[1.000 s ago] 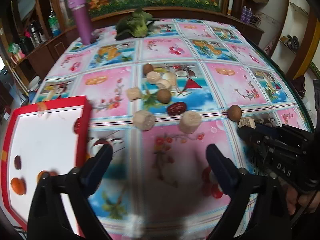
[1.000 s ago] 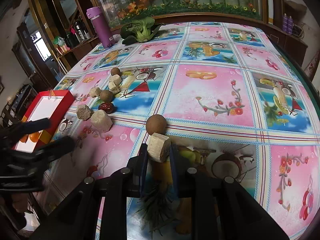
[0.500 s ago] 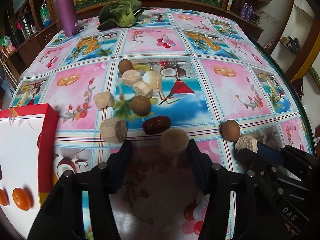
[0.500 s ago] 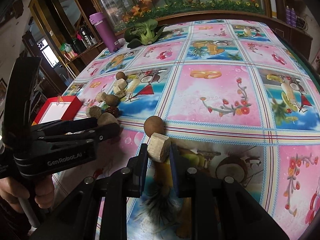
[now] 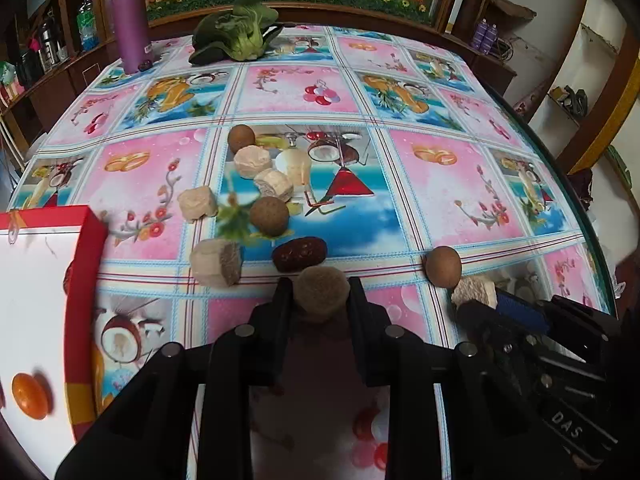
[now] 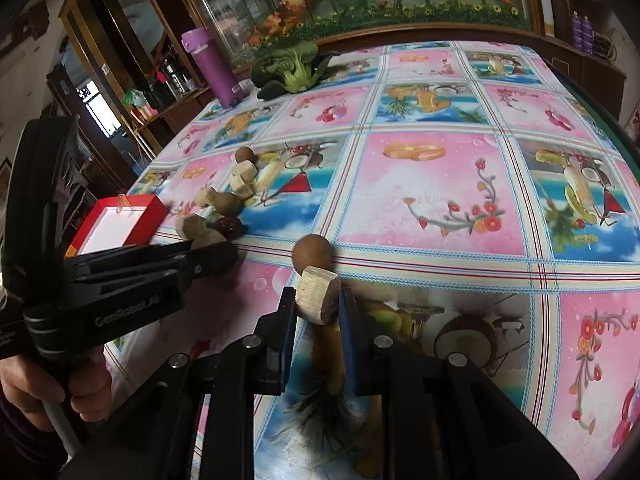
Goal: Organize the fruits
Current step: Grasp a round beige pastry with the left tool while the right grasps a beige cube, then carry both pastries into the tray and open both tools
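Several pale chunks and brown round fruits lie mid-table with a dark red date (image 5: 299, 255). My left gripper (image 5: 320, 298) is shut on a tan round chunk (image 5: 321, 290) just in front of the date; in the right wrist view the left gripper (image 6: 222, 254) sits low at the left. My right gripper (image 6: 318, 300) is shut on a pale cut chunk (image 6: 316, 294), right in front of a brown round fruit (image 6: 312, 250). In the left wrist view the right gripper (image 5: 480, 302) is at the right with that pale chunk (image 5: 474, 288). A red box (image 5: 86, 248) at the left holds an orange fruit (image 5: 30, 396).
A purple bottle (image 5: 128, 20) and a leafy green vegetable (image 5: 236, 34) stand at the table's far side. The round table's edge (image 5: 592, 240) curves down the right. Shelves and cabinets surround the table. A hand (image 6: 48, 384) holds the left gripper's handle.
My left gripper moved forward from beside the red box to the tan chunk and its fingers closed from wide apart onto it. The right gripper stayed put with its chunk.
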`<action>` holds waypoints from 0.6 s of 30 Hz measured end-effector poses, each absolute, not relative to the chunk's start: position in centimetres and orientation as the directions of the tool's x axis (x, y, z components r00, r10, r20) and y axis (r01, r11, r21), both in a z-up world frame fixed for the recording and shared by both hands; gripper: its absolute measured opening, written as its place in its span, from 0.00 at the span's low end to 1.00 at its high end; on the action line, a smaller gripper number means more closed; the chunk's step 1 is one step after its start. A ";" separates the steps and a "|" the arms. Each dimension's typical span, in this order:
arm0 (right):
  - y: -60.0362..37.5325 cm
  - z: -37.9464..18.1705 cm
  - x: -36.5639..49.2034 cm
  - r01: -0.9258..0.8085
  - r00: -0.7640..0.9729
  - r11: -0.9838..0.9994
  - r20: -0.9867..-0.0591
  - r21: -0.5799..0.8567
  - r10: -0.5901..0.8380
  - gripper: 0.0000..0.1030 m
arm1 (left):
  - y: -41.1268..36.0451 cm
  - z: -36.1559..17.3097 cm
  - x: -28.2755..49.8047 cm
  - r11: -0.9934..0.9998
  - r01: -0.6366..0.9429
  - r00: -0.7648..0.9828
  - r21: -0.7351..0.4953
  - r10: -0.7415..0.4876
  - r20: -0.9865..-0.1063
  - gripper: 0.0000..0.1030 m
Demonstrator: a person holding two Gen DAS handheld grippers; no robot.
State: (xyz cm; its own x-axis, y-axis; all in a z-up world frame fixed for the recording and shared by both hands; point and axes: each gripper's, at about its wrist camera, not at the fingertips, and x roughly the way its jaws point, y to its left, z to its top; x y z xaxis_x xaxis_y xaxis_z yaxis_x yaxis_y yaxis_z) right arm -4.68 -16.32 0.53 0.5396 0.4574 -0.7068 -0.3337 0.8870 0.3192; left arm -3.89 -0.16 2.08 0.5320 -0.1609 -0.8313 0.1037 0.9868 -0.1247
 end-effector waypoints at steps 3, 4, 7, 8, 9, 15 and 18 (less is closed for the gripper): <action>-16.3 0.9 -4.9 -0.349 0.552 0.878 -0.686 0.327 0.474 0.13 | 0.5 3.5 -5.7 0.990 0.097 0.563 -0.106 -0.142 -0.814 0.28; -16.2 1.0 -5.0 -0.353 0.553 0.875 -0.681 0.331 0.481 0.13 | 0.9 4.2 -6.5 0.989 0.098 0.579 -0.109 -0.146 -0.803 0.28; -15.8 1.3 -5.4 -0.371 0.545 0.857 -0.664 0.357 0.512 0.13 | 2.4 6.3 -9.2 0.991 0.083 0.629 -0.104 -0.133 -0.766 0.28; -15.4 1.4 -5.5 -0.376 0.541 0.852 -0.660 0.365 0.521 0.13 | 3.2 6.9 -10.2 0.993 0.067 0.647 -0.098 -0.118 -0.754 0.28; -15.1 1.4 -5.6 -0.379 0.539 0.851 -0.662 0.363 0.522 0.13 | 4.0 7.3 -11.1 0.994 0.054 0.659 -0.097 -0.109 -0.744 0.28; -13.8 1.6 -6.1 -0.373 0.542 0.862 -0.674 0.342 0.502 0.12 | 8.1 8.2 -14.7 0.994 -0.024 0.688 -0.105 -0.060 -0.723 0.28; -12.9 1.8 -6.5 -0.363 0.553 0.889 -0.704 0.278 0.446 0.12 | 9.7 8.4 -15.9 0.993 -0.054 0.701 -0.109 -0.040 -0.712 0.28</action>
State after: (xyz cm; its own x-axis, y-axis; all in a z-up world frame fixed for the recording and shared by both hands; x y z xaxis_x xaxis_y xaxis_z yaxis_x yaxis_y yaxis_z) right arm -6.55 -12.90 1.76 0.5534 0.4458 -0.7036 -0.3629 0.8894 0.2780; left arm -15.86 9.75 8.38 0.7006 -0.0403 -0.7125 -0.0543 0.9925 -0.1095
